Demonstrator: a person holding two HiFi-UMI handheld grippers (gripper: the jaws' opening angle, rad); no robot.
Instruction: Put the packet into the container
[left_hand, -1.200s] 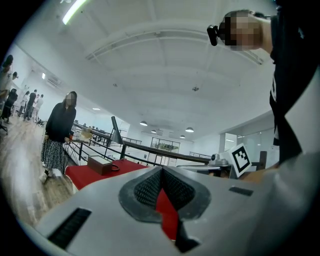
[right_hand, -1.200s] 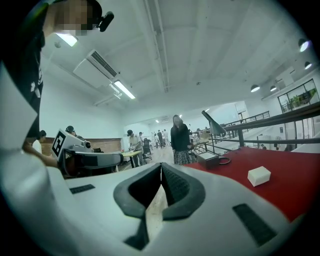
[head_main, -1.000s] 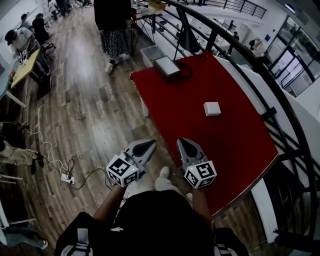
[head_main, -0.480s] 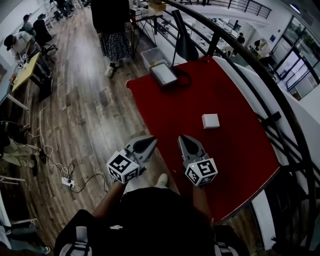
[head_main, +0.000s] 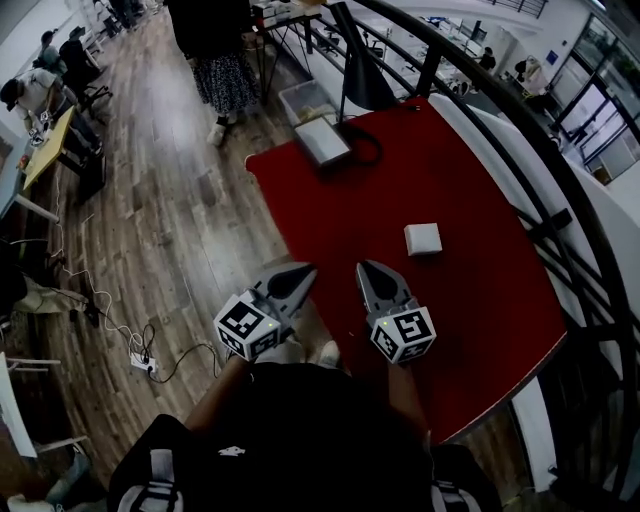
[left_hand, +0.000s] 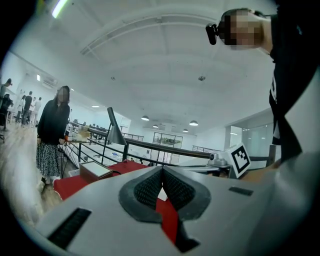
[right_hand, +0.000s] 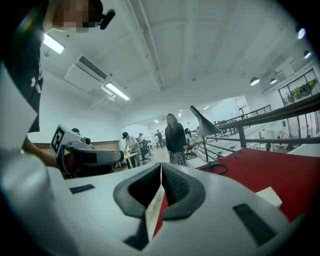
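In the head view the left tool (head_main: 303, 272) and the right tool (head_main: 366, 270) hover side by side at the near edge of the red tabletop (head_main: 470, 300), both with nothing in them. One white packet (head_main: 423, 239) lies flat on the tabletop, ahead and to the right of the right tool. One shallow box (head_main: 322, 140) sits at the far end, touching one looped cable (head_main: 368, 150). One pale bin (head_main: 303, 98) stands just beyond that edge, beside one lamp (head_main: 362, 85). With two possible containers, the packet could end up in the wrong one.

The left gripper view shows the left tool's jaws pressed together on nothing, pointing towards the shallow box.

The right gripper view shows the right tool's jaws likewise pressed together and empty, with the packet low at the right. Unless a tool spreads first, it would probably shove the flat packet across the tabletop rather than pinch it.
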